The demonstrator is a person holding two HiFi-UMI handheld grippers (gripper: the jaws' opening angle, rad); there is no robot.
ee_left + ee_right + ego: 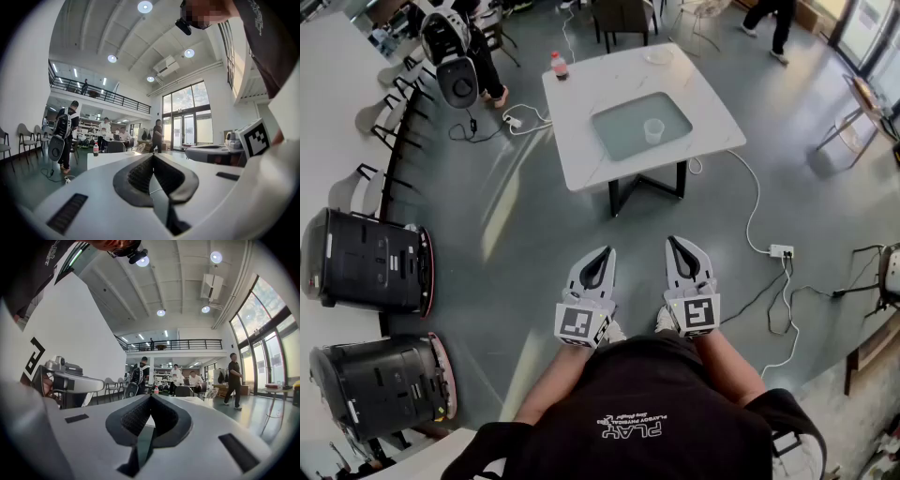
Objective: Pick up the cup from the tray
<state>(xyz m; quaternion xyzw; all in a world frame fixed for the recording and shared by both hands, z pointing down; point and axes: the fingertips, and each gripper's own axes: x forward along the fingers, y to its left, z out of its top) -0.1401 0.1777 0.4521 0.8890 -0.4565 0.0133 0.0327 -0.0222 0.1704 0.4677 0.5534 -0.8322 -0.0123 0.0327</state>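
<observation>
One white desk (581,161); one tray (617,141); one cup (653,130); one bottle (559,66); one shallow dish (657,56); two grippers, the left gripper (606,251) and the right gripper (672,240); two fingers (136,176) on each, four in all; one marker cube (581,323) on each, two in all; two black machines (366,261) (380,375) on the floor (534,216); one white power strip (781,251); five people in the right gripper view: one with a backpack (139,373), two seated (176,376) (194,379), one standing at the right (233,378), one on the balcony (151,344); four round ceiling lights (145,6) in the left gripper view.
</observation>
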